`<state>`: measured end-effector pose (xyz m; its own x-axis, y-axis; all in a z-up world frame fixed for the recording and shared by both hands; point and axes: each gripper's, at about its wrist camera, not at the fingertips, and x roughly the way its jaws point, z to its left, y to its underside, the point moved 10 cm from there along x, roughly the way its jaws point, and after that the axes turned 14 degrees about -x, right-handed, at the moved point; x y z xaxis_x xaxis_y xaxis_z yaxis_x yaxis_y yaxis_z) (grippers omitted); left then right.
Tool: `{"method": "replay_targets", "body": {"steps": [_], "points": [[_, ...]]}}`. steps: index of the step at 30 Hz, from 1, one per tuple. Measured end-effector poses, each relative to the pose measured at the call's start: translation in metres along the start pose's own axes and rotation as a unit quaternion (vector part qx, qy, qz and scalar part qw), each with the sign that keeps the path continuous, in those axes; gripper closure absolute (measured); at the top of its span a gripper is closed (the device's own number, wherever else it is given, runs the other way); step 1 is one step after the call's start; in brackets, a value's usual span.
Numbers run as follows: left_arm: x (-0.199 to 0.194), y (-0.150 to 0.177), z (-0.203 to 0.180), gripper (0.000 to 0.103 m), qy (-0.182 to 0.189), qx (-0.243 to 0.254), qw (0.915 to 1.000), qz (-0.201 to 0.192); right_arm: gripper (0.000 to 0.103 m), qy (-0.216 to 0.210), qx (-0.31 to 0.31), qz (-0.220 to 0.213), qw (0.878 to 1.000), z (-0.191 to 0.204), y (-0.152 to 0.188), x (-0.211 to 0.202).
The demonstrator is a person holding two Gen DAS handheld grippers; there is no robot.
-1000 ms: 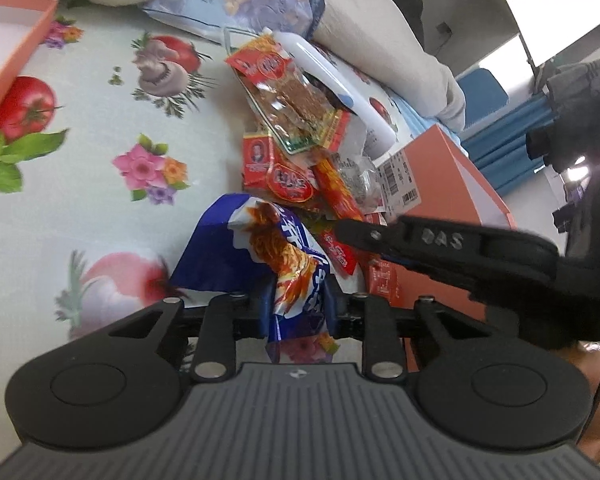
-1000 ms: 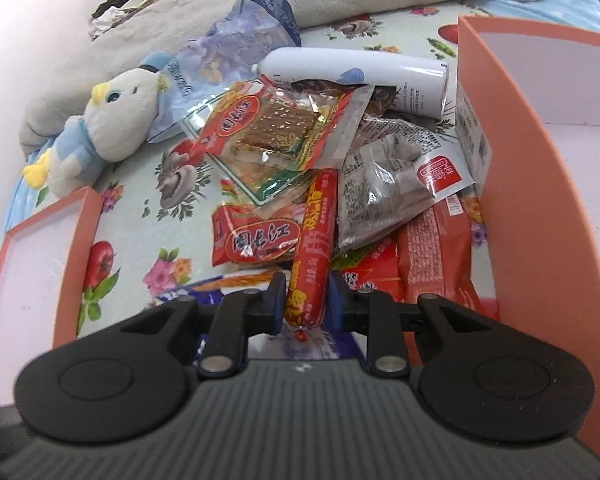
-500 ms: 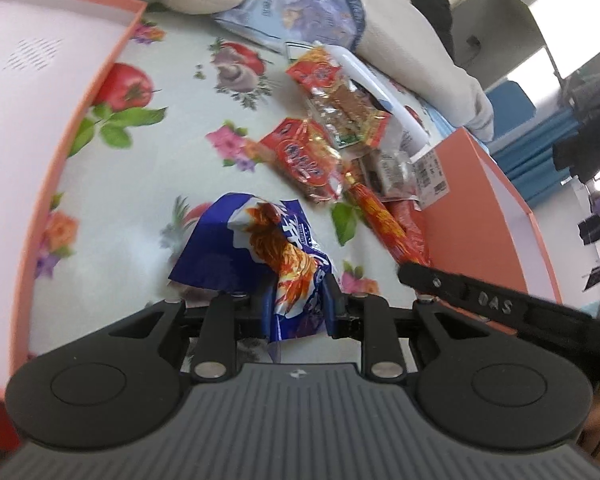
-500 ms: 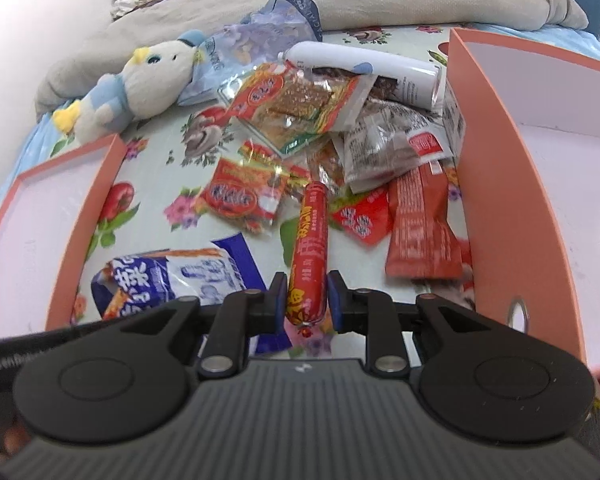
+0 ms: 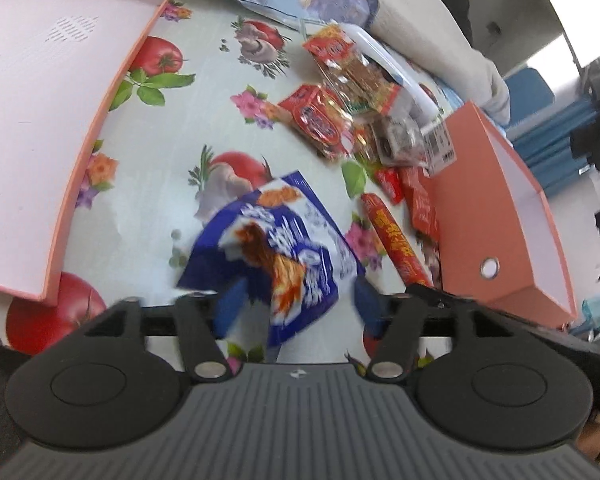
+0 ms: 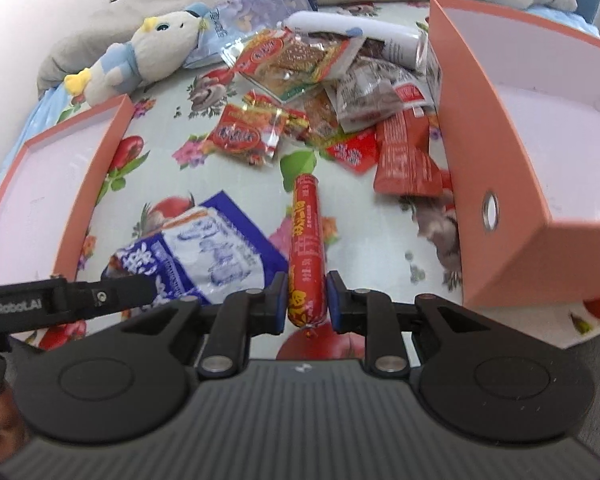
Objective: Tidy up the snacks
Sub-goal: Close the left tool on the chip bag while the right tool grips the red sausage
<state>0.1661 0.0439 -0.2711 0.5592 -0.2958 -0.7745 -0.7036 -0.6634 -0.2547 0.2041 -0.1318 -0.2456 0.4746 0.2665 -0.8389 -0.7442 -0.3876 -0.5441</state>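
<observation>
Left wrist view: the left tongs (image 5: pixel 286 306) stand wide, having just been opening, and the blue snack bag (image 5: pixel 276 248) sits loose between them, blurred, over the flowered bed sheet (image 5: pixel 204 92) just beside the near corner of the shallow orange tray (image 5: pixel 100 104). That bag looks light, soft and crinkly; I judge its film slippery, best pinched at a crimped end seam. Right wrist view: the right tongs (image 6: pixel 307 304) are narrow, clamped on the lower end of the red sausage stick (image 6: pixel 306 240), which points away between the blue bag and the tall orange box (image 6: pixel 496 168). It seems firm but smooth-skinned, likely to swivel when held by one end. The remaining snack pile (image 6: pixel 320 92) lies against the box's far corner.
</observation>
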Motion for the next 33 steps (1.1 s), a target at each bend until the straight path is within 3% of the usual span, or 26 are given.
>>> {"method": "replay_targets", "body": {"steps": [1,6,10,14,20,24,25,29,33], "points": [[-0.001,0.004,-0.001,0.019,-0.005,0.007,0.9999,0.008,0.078,0.002,0.006,0.001,1.0,-0.002,0.001,-0.001],[-0.011,0.015,-0.009,0.014,-0.03,0.07,0.997,0.01,0.077,0.002,0.015,-0.004,1.0,-0.008,-0.003,-0.008],[-0.014,0.014,-0.016,0.012,-0.049,0.136,0.9894,0.003,0.053,-0.006,0.021,-0.007,1.0,-0.013,-0.004,-0.005],[-0.015,0.016,-0.029,0.012,-0.059,0.229,0.9716,0.001,0.054,-0.04,0.035,-0.011,0.999,-0.014,-0.007,0.001],[-0.007,0.016,-0.047,0.012,-0.084,0.327,0.9414,-0.001,0.055,-0.039,0.028,-0.011,0.999,-0.019,-0.009,0.018],[0.0,0.026,-0.06,0.01,-0.096,0.409,0.9072,-0.006,0.057,-0.043,0.018,-0.011,0.999,-0.017,-0.011,0.028],[0.001,0.028,-0.061,0.007,-0.101,0.42,0.902,-0.007,0.057,-0.043,0.012,-0.011,0.999,-0.015,-0.011,0.031],[0.012,0.026,-0.06,0.006,-0.113,0.436,0.8925,-0.002,0.063,-0.043,0.002,-0.003,0.999,-0.014,-0.01,0.045],[0.016,0.016,-0.063,0.006,-0.115,0.438,0.8913,-0.013,0.069,-0.045,0.004,-0.001,0.999,-0.016,-0.008,0.056]]}}
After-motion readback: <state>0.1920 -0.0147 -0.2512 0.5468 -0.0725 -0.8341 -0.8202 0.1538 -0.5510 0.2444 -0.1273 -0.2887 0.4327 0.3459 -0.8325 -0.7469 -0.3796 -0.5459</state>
